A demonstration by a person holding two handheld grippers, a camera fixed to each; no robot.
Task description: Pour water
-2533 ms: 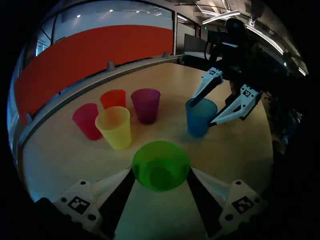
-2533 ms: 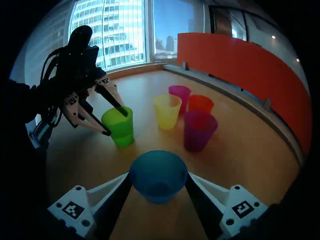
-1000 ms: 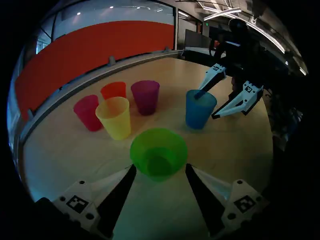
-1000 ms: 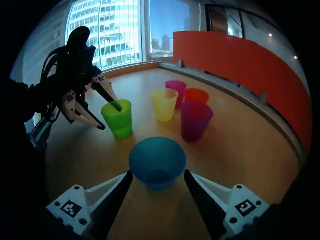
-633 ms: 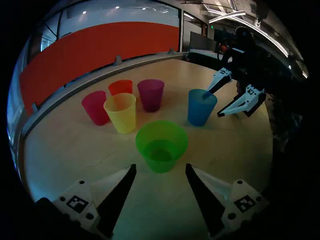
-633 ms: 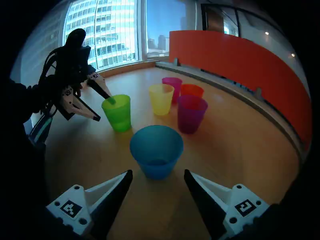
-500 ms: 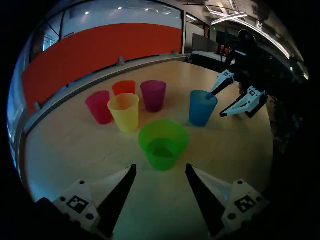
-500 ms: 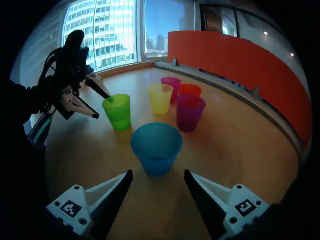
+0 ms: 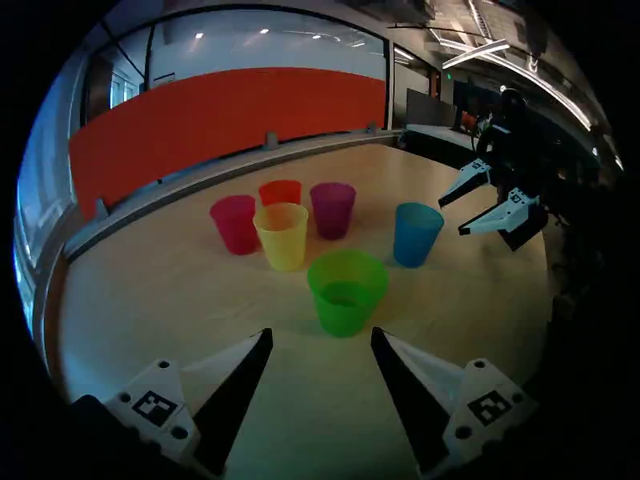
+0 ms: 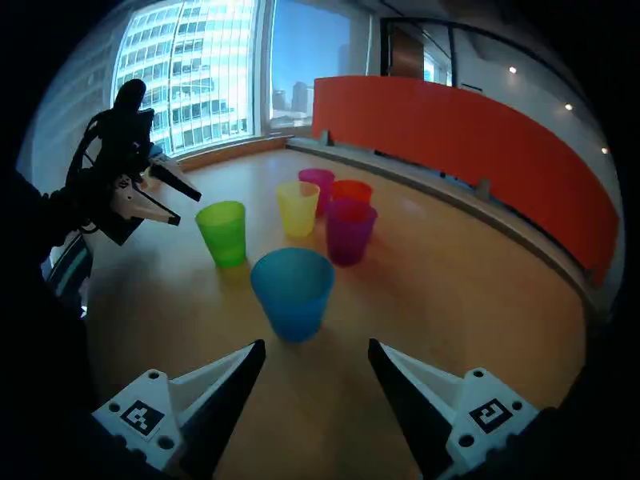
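A green cup (image 9: 347,291) stands upright on the wooden table, a short way ahead of my open left gripper (image 9: 320,342). It appears to hold a little liquid. The blue cup (image 10: 292,292) stands just ahead of my open right gripper (image 10: 316,352). In the left gripper view the blue cup (image 9: 417,234) sits to the right, with the right gripper (image 9: 450,216) open and pulled back from it. In the right gripper view the green cup (image 10: 222,232) stands left of centre, and the left gripper (image 10: 186,206) hangs open beside it, held by a dark-sleeved hand.
Behind stand a yellow cup (image 9: 282,235), a pink cup (image 9: 235,224), an orange cup (image 9: 280,193) and a purple cup (image 9: 333,210) in a cluster. A low rail and an orange wall panel (image 9: 232,108) border the table. Large windows (image 10: 188,76) rise behind the left gripper.
Both grippers let go of their cups and drew back. The green and blue cups now stand free on the table, farther from the fingers than before.
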